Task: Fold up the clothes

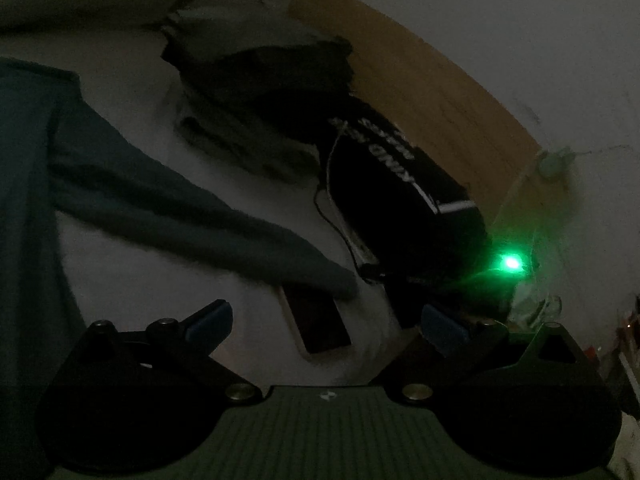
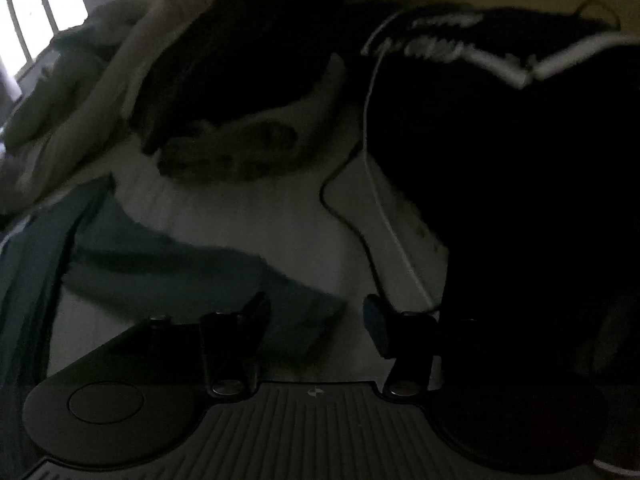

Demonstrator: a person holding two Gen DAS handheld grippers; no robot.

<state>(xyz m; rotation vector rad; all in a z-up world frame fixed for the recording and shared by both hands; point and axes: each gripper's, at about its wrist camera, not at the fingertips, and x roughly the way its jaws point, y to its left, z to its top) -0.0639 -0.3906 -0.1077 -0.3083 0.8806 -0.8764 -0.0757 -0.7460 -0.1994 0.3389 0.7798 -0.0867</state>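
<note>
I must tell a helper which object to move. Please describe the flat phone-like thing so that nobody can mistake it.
On the white bed sheet, follow the teal sleeve to its cuff. The phone-like slab lies partly under that cuff. It alone is flat, rigid and rectangular with a pale edge; its neighbours are soft cloth.

Dim bed [image 1: 224, 248] under white sheet.
Spread across it: teal garment [image 1: 132, 200], dark folded pile [image 1: 256, 92], black printed garment [image 1: 404, 196], thin cable [image 1: 340, 228], phone [image 1: 316, 324].
</note>
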